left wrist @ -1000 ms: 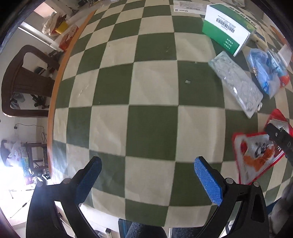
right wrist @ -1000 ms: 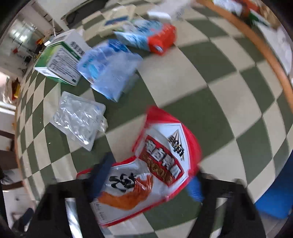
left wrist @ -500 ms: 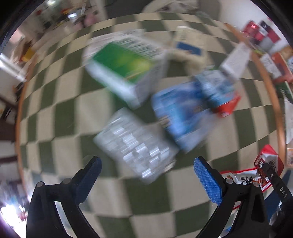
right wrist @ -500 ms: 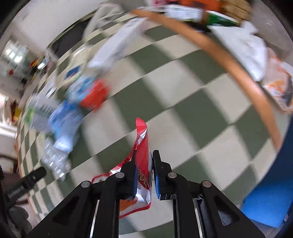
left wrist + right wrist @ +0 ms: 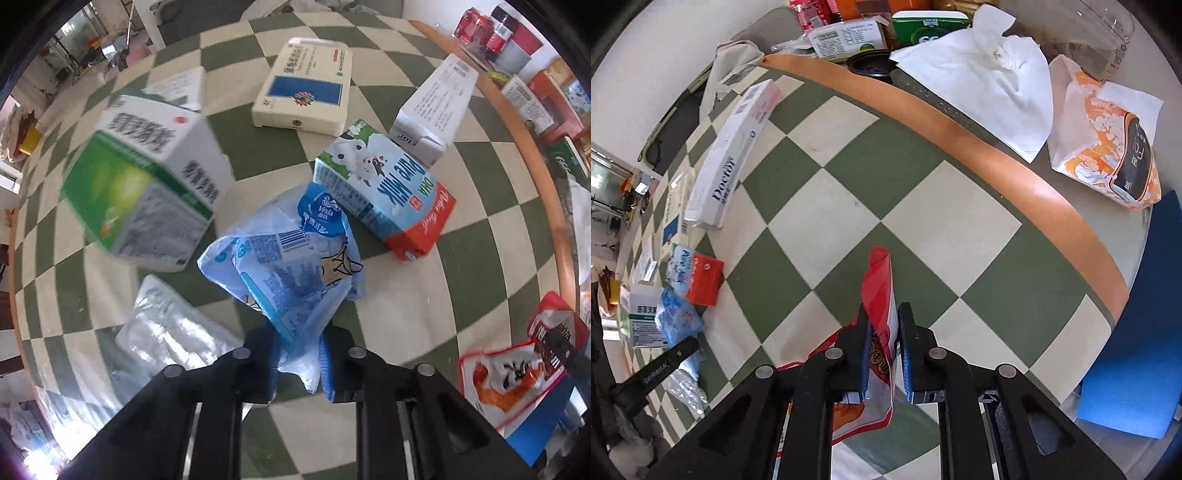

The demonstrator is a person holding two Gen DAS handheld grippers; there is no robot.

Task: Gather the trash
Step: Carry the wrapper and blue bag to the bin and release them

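My left gripper (image 5: 297, 360) is shut on a crumpled blue Vinda plastic wrapper (image 5: 288, 254), which rises from the jaws over the green-and-cream checked tablecloth (image 5: 424, 295). My right gripper (image 5: 882, 350) is shut on a red-and-white snack bag (image 5: 881, 295), held on edge above the cloth; the bag also shows in the left wrist view (image 5: 517, 365). A clear plastic blister tray (image 5: 173, 332) lies left of the left gripper. The blue wrapper also shows in the right wrist view (image 5: 676, 317).
A green-and-white box (image 5: 144, 184), a milk carton (image 5: 384, 192), a flat white-and-blue box (image 5: 306, 92) and a white carton (image 5: 436, 107) lie beyond the wrapper. A long white Doctor box (image 5: 731, 162) lies left. Beyond the table's orange rim (image 5: 960, 133) are tissues (image 5: 990, 70) and a blue bin (image 5: 1137, 332).
My left gripper swung right across the table and closed on the blue wrapper. My right gripper closed on the snack bag and lifted it, turning toward the table edge.
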